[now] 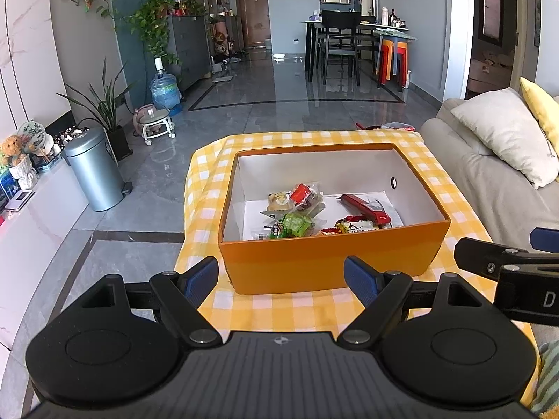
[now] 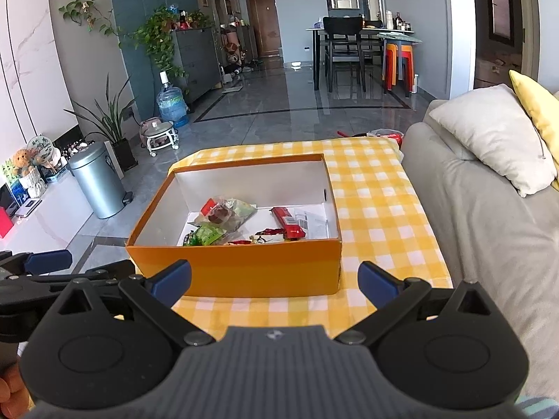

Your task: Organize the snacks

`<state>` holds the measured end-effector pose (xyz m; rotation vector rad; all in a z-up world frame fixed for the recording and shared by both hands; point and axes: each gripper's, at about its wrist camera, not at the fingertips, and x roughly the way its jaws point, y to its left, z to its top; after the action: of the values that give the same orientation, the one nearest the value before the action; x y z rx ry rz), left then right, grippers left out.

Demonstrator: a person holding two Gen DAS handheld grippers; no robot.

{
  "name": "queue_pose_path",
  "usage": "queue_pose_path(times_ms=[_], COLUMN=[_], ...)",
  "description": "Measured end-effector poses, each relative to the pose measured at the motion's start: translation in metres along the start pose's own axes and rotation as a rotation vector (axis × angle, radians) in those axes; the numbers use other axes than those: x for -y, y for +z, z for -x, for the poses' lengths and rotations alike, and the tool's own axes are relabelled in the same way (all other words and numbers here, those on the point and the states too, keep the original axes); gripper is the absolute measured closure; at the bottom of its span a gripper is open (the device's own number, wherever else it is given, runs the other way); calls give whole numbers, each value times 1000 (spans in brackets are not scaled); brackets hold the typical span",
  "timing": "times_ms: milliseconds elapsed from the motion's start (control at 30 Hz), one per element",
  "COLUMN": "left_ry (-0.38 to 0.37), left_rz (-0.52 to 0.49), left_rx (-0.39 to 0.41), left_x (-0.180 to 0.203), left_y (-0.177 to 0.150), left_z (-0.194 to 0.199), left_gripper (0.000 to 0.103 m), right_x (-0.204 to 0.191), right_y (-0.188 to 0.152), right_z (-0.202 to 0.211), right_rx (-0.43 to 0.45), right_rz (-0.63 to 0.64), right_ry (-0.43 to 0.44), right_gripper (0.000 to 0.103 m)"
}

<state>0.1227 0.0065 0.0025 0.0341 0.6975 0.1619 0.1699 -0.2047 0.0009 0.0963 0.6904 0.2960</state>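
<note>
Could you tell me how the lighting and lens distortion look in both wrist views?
Left wrist: bright daylight glares off the glossy floor; fisheye bends the walls; orange box sharp. Right wrist: same floor glare, dark vignetted corners, snacks evenly lit.

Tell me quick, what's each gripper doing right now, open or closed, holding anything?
Left gripper: open, holding nothing, in front of the orange box.
Right gripper: open, holding nothing, also short of the box.
</note>
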Motion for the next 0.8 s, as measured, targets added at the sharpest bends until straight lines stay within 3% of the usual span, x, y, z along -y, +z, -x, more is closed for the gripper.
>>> queue_pose_path(times_ms=[800], left_ry=[2], left_rz=[9], left_rx=[0], left_x=[-4], left_y=[1], left_z=[6], left_gripper=[7], right_x=[-5], right_y=[-2], right_z=[5], right_rx=[5], right_rz=[26], right_ry=[5], right_gripper=[5])
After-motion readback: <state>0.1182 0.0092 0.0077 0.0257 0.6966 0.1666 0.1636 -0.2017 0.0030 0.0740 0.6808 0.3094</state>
